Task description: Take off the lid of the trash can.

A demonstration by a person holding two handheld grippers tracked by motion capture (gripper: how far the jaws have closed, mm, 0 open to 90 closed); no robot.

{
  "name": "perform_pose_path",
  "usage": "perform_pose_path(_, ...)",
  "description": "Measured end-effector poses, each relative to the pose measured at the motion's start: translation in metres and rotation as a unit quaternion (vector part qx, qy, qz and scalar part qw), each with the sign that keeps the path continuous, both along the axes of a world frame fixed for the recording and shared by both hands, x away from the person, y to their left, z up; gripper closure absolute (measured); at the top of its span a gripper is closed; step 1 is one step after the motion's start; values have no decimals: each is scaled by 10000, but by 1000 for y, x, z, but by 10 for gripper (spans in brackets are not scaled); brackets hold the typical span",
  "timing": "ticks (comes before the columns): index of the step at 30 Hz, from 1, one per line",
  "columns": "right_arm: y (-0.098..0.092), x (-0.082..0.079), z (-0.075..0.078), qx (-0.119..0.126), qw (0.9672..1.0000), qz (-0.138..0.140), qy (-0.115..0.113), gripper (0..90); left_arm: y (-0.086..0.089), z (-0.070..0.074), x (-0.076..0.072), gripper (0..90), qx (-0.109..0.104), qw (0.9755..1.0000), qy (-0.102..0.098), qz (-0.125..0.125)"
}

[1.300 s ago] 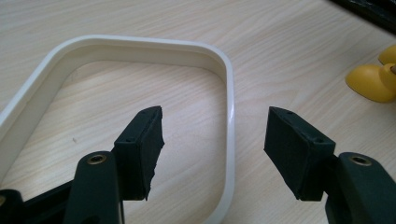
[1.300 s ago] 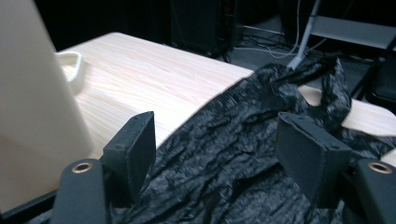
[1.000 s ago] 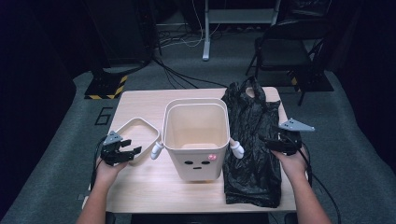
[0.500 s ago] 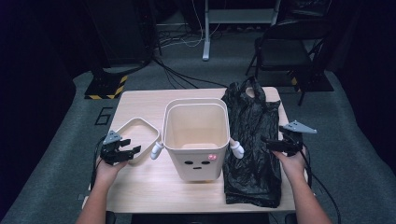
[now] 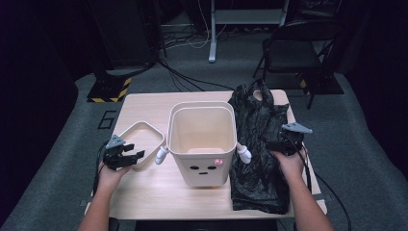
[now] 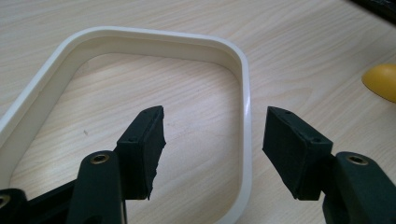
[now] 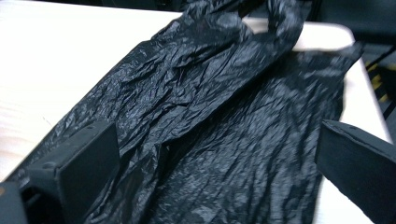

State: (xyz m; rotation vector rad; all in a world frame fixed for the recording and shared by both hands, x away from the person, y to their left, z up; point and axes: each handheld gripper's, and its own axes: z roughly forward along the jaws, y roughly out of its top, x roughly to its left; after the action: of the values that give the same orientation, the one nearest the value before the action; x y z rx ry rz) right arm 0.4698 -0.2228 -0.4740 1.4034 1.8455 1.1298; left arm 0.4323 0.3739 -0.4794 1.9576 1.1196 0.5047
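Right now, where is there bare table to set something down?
The widest bare strip of the table runs along the near edge, in front of the bin and ring, left of the bag. A smaller patch lies behind the ring, at the far left corner. The right side is crowded: the bag covers it.

table (image 5: 144,192): light wood-grain top, smooth, matt
bag (image 7: 224,116): thin black plastic film, crinkled, glossy
bin (image 5: 202,139): cream plastic, smooth, satin
ring frame (image 6: 245,121): cream plastic, smooth, slight gloss
left gripper (image 6: 212,154) pads: black, matt, rubbery, rough edges
floor (image 5: 53,159): grey carpet, matt
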Motion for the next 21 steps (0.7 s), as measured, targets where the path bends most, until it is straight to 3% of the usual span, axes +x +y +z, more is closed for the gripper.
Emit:
perform_pose_path(1, 1, 5, -4, 114, 9998, -107, 136, 0, 0, -1, 0, 387, 13, 10000, -5, 1)
perform_pose_path(3, 3, 9, -9, 120, 9994, -191, 244, 0, 0, -1, 0, 388, 11, 10000, -1, 5)
perform_pose_path(6, 6, 11, -14, 9, 9991, -301, 288, 0, 0, 0, 0, 389, -8, 10000, -14, 15)
perform_pose_path(11, 4, 11, -23, 227, 9980, -483, 335, 0, 2, -1, 0, 389, 4, 10000, 8, 31)
perform_pose_path(14, 4, 13, -26, 169, 9976, -558, 385, 0, 2, -1, 0, 389, 1, 10000, -5, 38)
perform_pose_path(17, 5, 15, -32, 52, 9962, -633, 602, 0, 2, -1, 0, 389, 9, 10000, -6, 20)
perform_pose_path(21, 7, 16, -35, 2, 9957, -652, 654, 0, 2, -1, 1, 389, 14, 10000, 28, 18)
